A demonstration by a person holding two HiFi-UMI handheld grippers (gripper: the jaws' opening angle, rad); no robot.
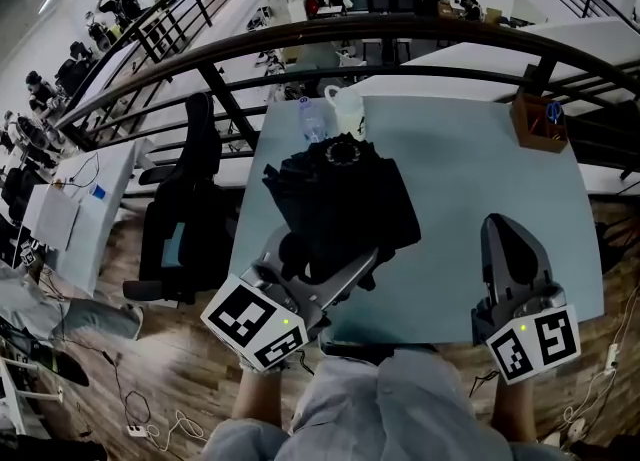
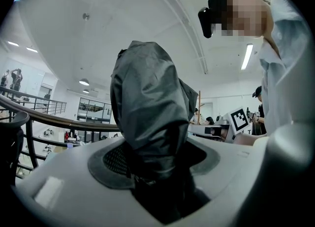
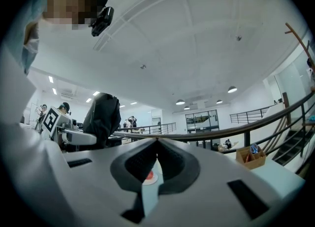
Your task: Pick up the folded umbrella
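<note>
Pale table [image 1: 470, 179] beside a dark railing [image 1: 400, 27]. Above the table's near left part, the folded black umbrella [image 1: 345, 199] is pinched between the left gripper's [image 1: 330, 259] fingers. Over the table's near right edge, the right gripper [image 1: 508, 239] has its fingers pressed together, holding nothing.

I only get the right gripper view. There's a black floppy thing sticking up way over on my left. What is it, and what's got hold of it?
Observer: It's the folded umbrella. The left gripper view shows the left gripper with its jaws closed on it.
Operator: Wow! Is anything sitting on the table behind it?
Observer: Yes. The head view shows a clear bottle and a white jug side by side at the far edge of the table, beyond the umbrella.
</note>
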